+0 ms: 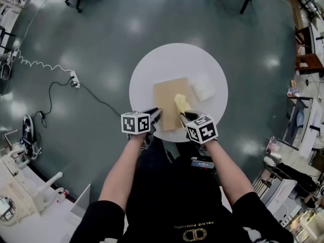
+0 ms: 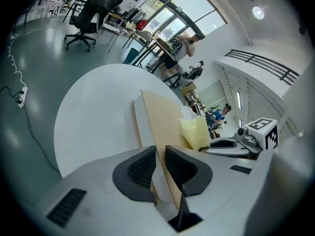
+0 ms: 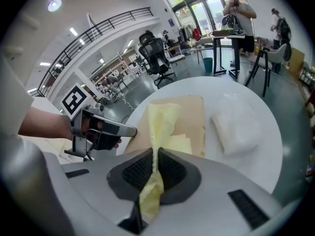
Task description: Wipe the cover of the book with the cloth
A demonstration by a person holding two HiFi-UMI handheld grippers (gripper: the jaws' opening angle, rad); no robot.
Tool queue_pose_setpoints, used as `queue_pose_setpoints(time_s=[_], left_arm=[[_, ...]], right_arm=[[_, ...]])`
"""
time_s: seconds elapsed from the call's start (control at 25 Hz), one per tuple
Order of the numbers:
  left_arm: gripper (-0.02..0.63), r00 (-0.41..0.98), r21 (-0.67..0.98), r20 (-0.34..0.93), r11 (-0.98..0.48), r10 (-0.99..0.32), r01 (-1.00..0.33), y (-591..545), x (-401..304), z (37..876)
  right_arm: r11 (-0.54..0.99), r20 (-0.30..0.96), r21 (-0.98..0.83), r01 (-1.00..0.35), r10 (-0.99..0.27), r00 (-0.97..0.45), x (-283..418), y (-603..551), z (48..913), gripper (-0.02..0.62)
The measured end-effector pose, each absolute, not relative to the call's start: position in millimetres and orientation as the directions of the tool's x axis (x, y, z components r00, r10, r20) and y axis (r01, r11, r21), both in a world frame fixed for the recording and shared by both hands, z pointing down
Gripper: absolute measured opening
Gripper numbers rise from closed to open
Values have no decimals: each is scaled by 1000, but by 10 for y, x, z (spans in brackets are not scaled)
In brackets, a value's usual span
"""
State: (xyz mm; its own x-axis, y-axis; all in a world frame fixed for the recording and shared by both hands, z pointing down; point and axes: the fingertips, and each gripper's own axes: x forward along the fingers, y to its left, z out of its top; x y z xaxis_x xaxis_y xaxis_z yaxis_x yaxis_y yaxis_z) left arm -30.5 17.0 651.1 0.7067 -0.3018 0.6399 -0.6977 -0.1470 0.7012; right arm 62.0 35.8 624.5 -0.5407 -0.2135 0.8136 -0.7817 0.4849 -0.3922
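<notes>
Clamps the book, flat on the round table, by its near edge in the left gripper, pinches the yellow cloth tight in the right gripper and rests it on the tan cover.

**Inspector:** Floor condition?

**Assessor:** Grey-green floor, glossy, with pale spots of reflected light. A power strip lies on it, with cables running off.

**Inspector:** Furniture?

**Assessor:** One round white table. A black office chair stands well apart from it.

**Inspector:** Light and structure?

**Assessor:** Tall glazed windows, bright. A round ceiling lamp, lit. A dark-railed balcony on a white wall.
</notes>
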Motion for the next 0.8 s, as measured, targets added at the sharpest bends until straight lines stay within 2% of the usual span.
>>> queue_pose_setpoints(time_s=[0.28, 0.8], left_arm=[[64, 707, 705, 637, -139, -307, -695, 168, -300, 6495], [63, 714, 715, 625, -134, -317, -686, 148, -299, 6490]], right_arm=[[591, 797, -423, -686, -116, -592, 144, 598, 6218, 78], [639, 798, -447, -626, -30, -601, -179, 814, 6317, 78]])
